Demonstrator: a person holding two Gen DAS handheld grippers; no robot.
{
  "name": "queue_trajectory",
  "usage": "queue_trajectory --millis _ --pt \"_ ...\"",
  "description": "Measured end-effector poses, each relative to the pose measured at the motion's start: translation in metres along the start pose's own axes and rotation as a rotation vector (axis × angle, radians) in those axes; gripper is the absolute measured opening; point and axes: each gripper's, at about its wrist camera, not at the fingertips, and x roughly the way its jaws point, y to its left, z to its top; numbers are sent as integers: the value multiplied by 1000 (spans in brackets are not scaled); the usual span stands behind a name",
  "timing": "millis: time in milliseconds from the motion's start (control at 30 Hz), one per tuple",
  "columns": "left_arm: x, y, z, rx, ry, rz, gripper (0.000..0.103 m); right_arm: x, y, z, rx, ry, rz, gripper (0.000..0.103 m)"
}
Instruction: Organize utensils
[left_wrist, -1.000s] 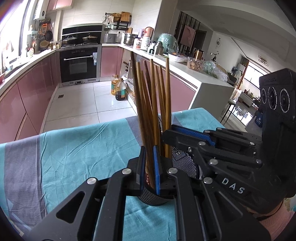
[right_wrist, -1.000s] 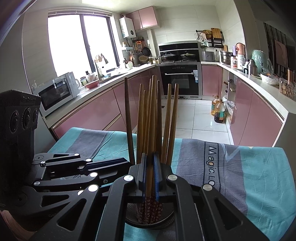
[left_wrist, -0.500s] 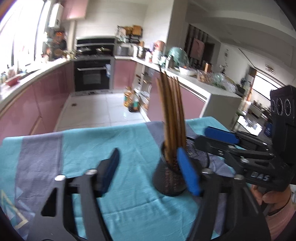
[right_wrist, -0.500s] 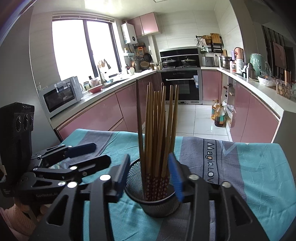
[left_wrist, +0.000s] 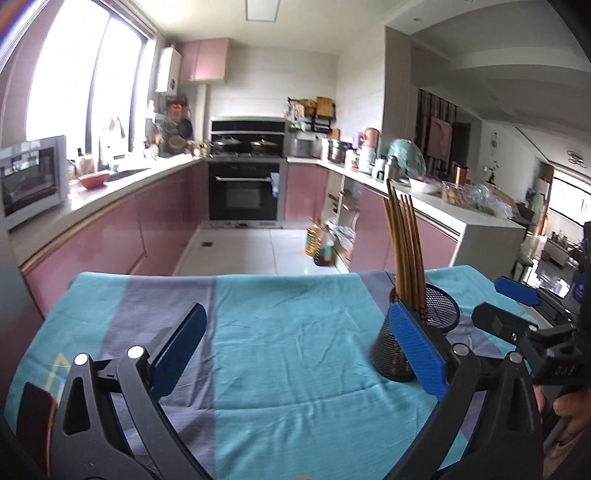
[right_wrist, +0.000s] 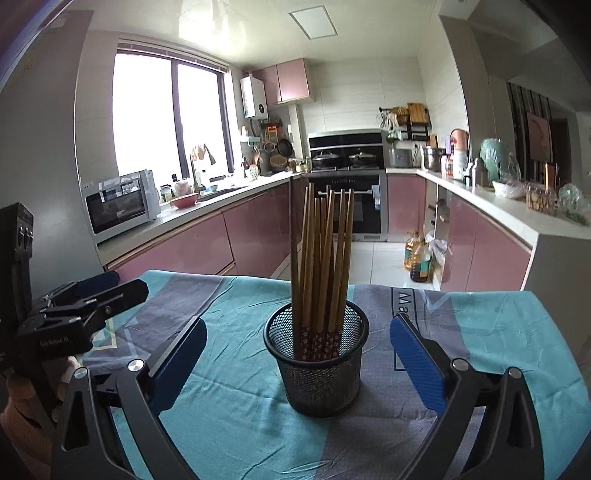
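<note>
Chopsticks (right_wrist: 320, 266) stand upright in the black mesh holder (right_wrist: 317, 365) on the blue tablecloth (right_wrist: 236, 424); my right gripper (right_wrist: 298, 363) and left gripper (left_wrist: 295, 354) are both opening, spread wide, gripping nothing.

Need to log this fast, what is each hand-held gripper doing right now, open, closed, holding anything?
Left hand-held gripper: jaws opening wide, holding nothing.
Right hand-held gripper: jaws opening wide around the black mesh cup of wooden chopsticks, pads clear of it.

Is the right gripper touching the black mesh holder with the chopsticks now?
Apart. In the right wrist view the right gripper is opening, and tablecloth shows between each blue pad and the mesh holder holding the chopsticks.
</note>
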Motion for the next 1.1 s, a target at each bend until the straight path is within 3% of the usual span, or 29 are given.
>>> queue_trajectory --millis 500,1100 --pt "-60 7 -17 -34 -123 74 97 -23 31 -21 -34 -102 -98 96" --pt "-82 0 -25 -20 -191 105 97 -39 45 -25 -58 -179 -146 96"
